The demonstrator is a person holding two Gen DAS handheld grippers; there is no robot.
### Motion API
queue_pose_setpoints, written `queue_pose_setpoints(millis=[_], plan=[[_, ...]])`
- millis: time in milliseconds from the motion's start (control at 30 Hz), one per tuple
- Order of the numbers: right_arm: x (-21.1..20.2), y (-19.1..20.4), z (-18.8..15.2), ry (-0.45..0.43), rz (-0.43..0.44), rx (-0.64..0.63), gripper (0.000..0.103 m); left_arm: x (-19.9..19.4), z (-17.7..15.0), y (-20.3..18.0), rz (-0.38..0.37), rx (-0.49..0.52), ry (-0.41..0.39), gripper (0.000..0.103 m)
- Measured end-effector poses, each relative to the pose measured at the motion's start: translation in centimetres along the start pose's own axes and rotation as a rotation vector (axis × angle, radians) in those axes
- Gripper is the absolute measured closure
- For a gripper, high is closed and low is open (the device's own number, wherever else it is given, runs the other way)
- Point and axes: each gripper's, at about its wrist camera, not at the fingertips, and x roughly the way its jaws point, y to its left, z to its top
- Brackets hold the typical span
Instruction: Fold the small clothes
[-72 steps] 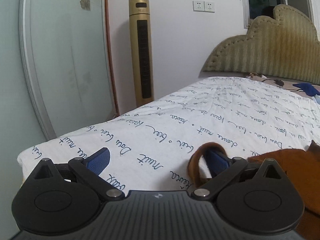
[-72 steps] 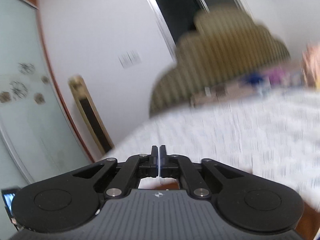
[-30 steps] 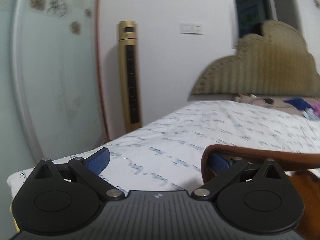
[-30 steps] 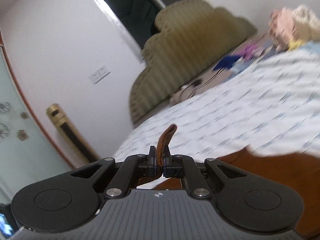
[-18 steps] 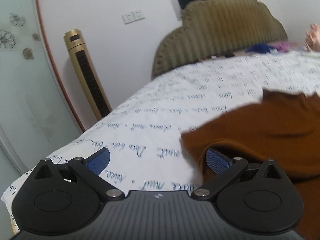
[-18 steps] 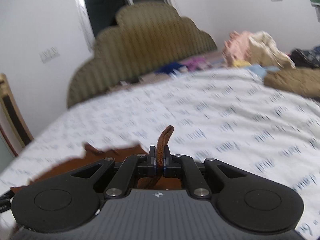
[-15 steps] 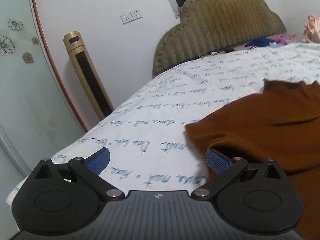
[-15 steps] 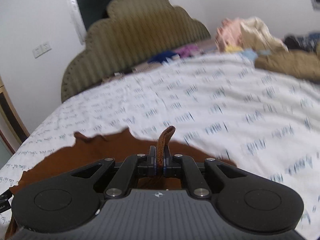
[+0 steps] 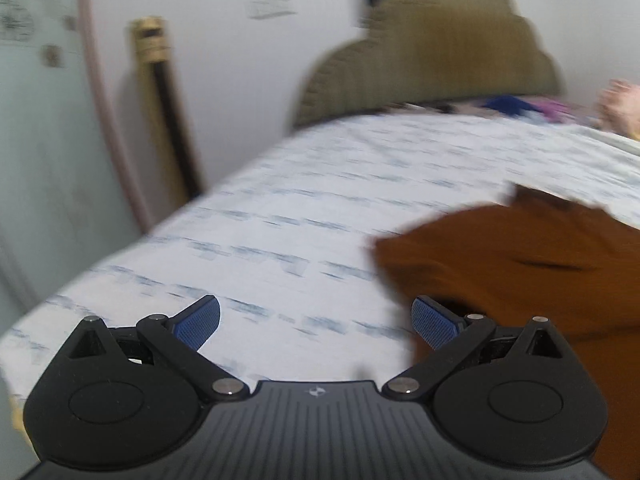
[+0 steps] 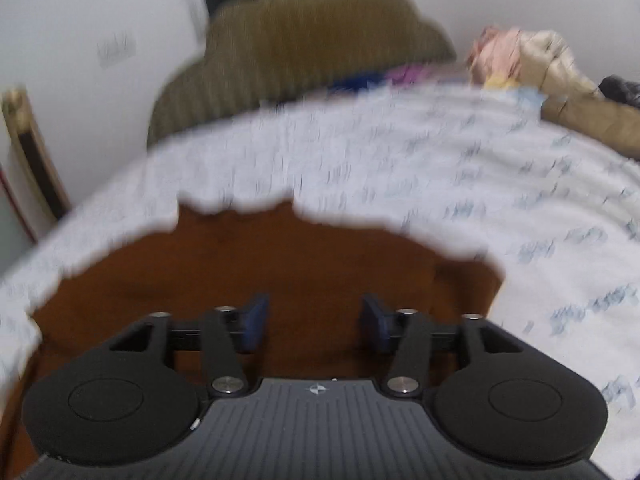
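Note:
A rust-brown garment (image 10: pixel 260 272) lies spread on the white printed bedsheet (image 10: pixel 440 168). It also shows in the left wrist view (image 9: pixel 520 264), to the right. My left gripper (image 9: pixel 316 320) is open and empty, over the sheet at the garment's left edge. My right gripper (image 10: pixel 314 322) is open and empty, just above the garment's near part. Both views are blurred by motion.
An olive padded headboard (image 10: pixel 304 36) stands at the far end of the bed. A pile of clothes (image 10: pixel 532 64) lies at the far right. A gold tower fan (image 9: pixel 160 100) stands by the wall, left of the bed. A glass door (image 9: pixel 36 120) is at left.
My right gripper has opened and let go of the brown fabric it pinched. The garment now lies flat on the bed. My left gripper stays open and has shifted slightly.

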Motion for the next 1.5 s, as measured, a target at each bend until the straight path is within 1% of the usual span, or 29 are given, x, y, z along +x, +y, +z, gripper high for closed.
queue_pose_setpoints(millis=[67,100,167,200,267,333,433,500,567,600,667,733,800,833,867,900,933,967,1033,1067,1100,1133,1167,1233,1300,1367,1400,1433,1500], plan=[[-0.2,0.8,-0.8,-0.004,-0.056,-0.019,0.047,-0.9,-0.9,-1.2,-0.083,0.060,0.000,0.000],[-0.9,1.1,-1.2,-0.022,-0.051,-0.021,0.046,-1.4,-1.4,-1.8,-0.112,0.101,-0.006,0.000],[-2.3,1.9,-1.7,-0.047,0.003,-0.018,0.036,-2.4,-2.4,-3.5,-0.143,0.185,-0.025,0.000],[-3.1,2.2,-1.9,-0.063,0.027,-0.024,0.032,-2.8,-3.0,-4.3,-0.143,0.231,-0.038,0.000],[-4.4,2.7,-2.4,-0.093,0.025,-0.047,0.019,-2.9,-4.3,-5.5,-0.075,0.313,-0.068,0.000],[-5.6,2.9,-2.9,-0.107,-0.027,-0.079,0.018,-1.9,-5.2,-5.3,0.007,0.347,-0.056,0.000],[-6.9,1.5,-3.6,-0.092,-0.128,-0.111,0.016,0.4,-5.7,-2.0,0.086,0.262,0.023,0.000],[-7.8,-0.1,-4.3,-0.075,-0.177,-0.099,0.015,1.5,-5.8,0.7,0.174,0.214,0.062,0.000],[-8.6,-1.6,-5.1,-0.063,-0.233,-0.085,0.015,1.7,-5.8,2.7,0.211,0.173,0.081,0.000],[-9.1,-2.1,-5.5,-0.062,-0.260,-0.079,0.015,1.3,-5.8,3.4,0.206,0.148,0.084,0.000],[-10.0,-2.5,-6.5,-0.059,-0.255,-0.068,0.015,0.0,-5.6,4.2,0.126,0.091,0.075,0.000],[-10.9,-2.6,-7.5,-0.036,-0.149,-0.046,0.015,-1.4,-5.3,4.3,-0.020,0.038,0.075,0.000],[-11.5,-2.5,-8.5,0.002,-0.023,-0.013,0.014,-2.4,-5.0,3.8,-0.199,-0.002,0.093,0.000],[-11.6,-2.3,-8.9,0.020,0.009,-0.010,0.014,-2.8,-4.9,3.2,-0.270,-0.008,0.105,0.000],[-11.7,-2.0,-9.5,0.033,0.021,-0.022,0.014,-3.2,-5.0,2.6,-0.328,-0.004,0.113,0.000],[-11.7,-1.7,-10.0,0.043,0.011,-0.045,0.014,-3.5,-5.2,1.9,-0.364,0.013,0.113,0.000],[-11.6,-1.5,-10.5,0.050,-0.018,-0.076,0.014,-3.7,-5.5,1.2,-0.370,0.050,0.103,0.000],[-11.5,-1.4,-10.8,0.052,-0.052,-0.104,0.013,-3.8,-5.8,0.5,-0.330,0.101,0.089,0.000],[-11.9,-1.6,-11.4,0.030,-0.093,-0.139,0.012,-3.3,-6.5,-0.3,-0.167,0.177,0.080,0.000],[-12.1,-1.8,-11.4,0.022,-0.109,-0.142,0.012,-2.8,-6.9,-0.1,-0.109,0.184,0.089,0.000],[-12.4,-2.0,-11.3,0.016,-0.126,-0.138,0.012,-2.3,-6.9,0.7,-0.083,0.166,0.109,0.000],[-12.7,-2.3,-11.2,0.012,-0.135,-0.130,0.012,-2.1,-6.8,1.7,-0.098,0.122,0.131,0.000],[-12.9,-2.6,-11.1,0.014,-0.122,-0.113,0.012,-2.2,-6.5,2.7,-0.147,0.064,0.146,0.000],[-13.2,-3.1,-10.9,0.039,-0.039,-0.049,0.012,-2.9,-6.0,4.1,-0.265,-0.019,0.152,0.000],[-13.4,-3.6,-11.1,0.072,0.060,0.011,0.012,-3.7,-5.8,4.0,-0.370,-0.025,0.151,0.000],[-13.7,-3.5,-11.3,0.074,0.090,0.016,0.013,-3.9,-5.9,2.6,-0.445,0.025,0.162,0.000],[-13.8,-3.4,-11.4,0.074,0.103,0.013,0.013,-3.7,-6.2,1.7,-0.457,0.058,0.174,0.000],[-13.9,-3.3,-11.6,0.075,0.119,0.009,0.017,-3.5,-6.7,0.6,-0.445,0.096,0.187,0.000],[-14.0,-3.0,-11.7,0.077,0.145,0.005,0.026,-3.2,-7.7,-1.1,-0.391,0.162,0.196,0.000]])
